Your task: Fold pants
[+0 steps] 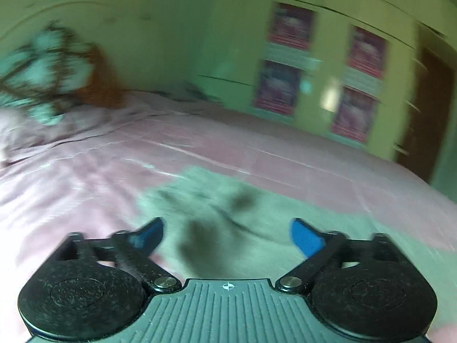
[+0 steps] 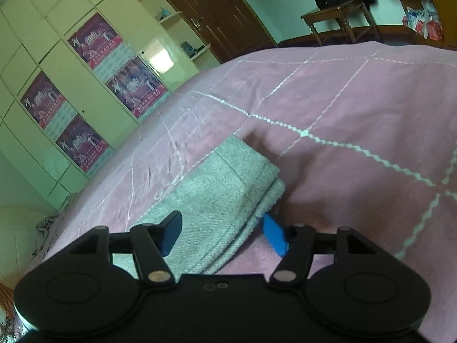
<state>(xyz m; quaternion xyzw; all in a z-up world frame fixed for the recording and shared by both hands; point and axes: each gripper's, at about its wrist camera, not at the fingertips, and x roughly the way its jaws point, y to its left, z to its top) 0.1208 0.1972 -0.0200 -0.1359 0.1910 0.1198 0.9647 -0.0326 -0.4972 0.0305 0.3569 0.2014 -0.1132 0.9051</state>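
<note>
The grey pants (image 2: 217, 197), folded on the bed (image 2: 342, 120), look soft and light, best taken at the stacked edge; both the left claw (image 1: 227, 237) and right claw (image 2: 222, 233) are wide and empty.

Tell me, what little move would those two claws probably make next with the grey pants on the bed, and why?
Probably lift both away. The pants already lie in a neat stacked bundle on the pink bedspread, and the right gripper and left gripper are both open, holding nothing.
</note>
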